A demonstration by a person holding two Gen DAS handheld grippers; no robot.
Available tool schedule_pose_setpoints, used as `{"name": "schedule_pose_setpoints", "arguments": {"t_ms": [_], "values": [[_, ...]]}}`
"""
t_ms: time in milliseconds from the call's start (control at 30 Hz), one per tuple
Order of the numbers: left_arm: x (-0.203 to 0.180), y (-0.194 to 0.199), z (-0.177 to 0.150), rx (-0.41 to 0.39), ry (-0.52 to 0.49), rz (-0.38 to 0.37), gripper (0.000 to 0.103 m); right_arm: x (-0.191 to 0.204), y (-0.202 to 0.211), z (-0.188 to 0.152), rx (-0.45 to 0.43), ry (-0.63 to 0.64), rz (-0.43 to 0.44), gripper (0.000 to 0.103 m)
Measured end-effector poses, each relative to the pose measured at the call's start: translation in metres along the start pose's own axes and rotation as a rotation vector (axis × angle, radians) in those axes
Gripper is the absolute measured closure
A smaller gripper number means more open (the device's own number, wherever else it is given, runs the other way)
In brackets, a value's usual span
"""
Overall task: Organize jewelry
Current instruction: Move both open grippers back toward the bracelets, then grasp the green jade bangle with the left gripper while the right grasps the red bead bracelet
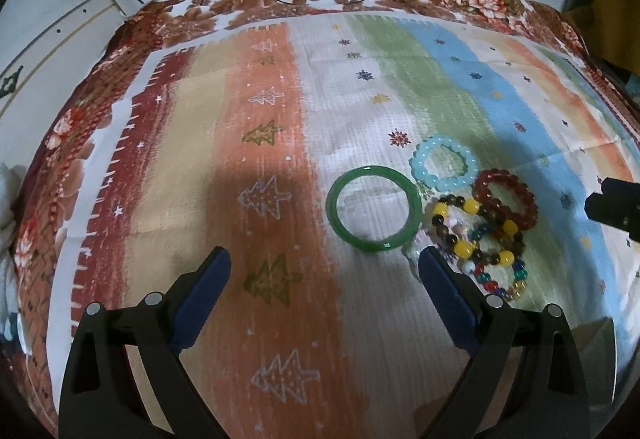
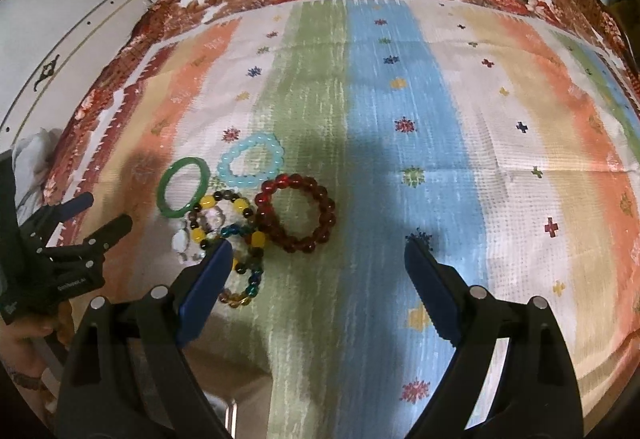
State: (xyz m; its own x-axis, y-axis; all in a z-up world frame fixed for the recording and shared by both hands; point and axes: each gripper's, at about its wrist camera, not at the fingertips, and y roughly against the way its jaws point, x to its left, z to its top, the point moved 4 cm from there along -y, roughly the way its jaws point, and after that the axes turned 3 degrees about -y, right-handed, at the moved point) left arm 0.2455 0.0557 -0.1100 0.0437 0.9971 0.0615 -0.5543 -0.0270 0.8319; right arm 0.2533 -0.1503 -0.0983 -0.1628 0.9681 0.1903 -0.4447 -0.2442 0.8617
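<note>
- Bracelets lie bunched right of centre in the left view: green bangle (image 1: 374, 209), pale blue beads (image 1: 444, 163), red beads (image 1: 506, 201), and mixed strands (image 1: 480, 239) overlapping.
- Sorting looks barely begun; the next move calls for lifting one piece clear of the tangle.
- Left gripper (image 1: 324, 267) and right gripper (image 2: 318, 259) both gape wide, empty, above the striped cloth (image 1: 260, 99).

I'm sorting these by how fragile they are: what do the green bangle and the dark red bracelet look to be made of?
The green bangle is one seamless, glossy, slightly translucent ring, so it looks like jade or glass, possibly resin. The dark red bracelet is a loop of round, see-through beads with bright highlights, likely glass, polished stone or acrylic, apparently strung.
</note>
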Motion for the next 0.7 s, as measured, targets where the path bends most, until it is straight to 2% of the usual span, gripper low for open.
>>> {"name": "schedule_pose_setpoints", "arguments": {"t_ms": [133,533,700], "values": [[0.005,-0.019,0.006,0.022,-0.001,0.027,0.010,-0.006,-0.017,0.003,0.037,-0.032,-0.007,0.016],[0.007,-0.051,0.013,0.064,0.015,0.008,0.010,-0.015,-0.053,0.008,0.102,-0.070,-0.036,0.016],[0.006,-0.064,0.011,0.093,-0.007,0.029,0.011,-0.016,-0.064,0.010,0.115,-0.077,-0.028,0.016]]}}
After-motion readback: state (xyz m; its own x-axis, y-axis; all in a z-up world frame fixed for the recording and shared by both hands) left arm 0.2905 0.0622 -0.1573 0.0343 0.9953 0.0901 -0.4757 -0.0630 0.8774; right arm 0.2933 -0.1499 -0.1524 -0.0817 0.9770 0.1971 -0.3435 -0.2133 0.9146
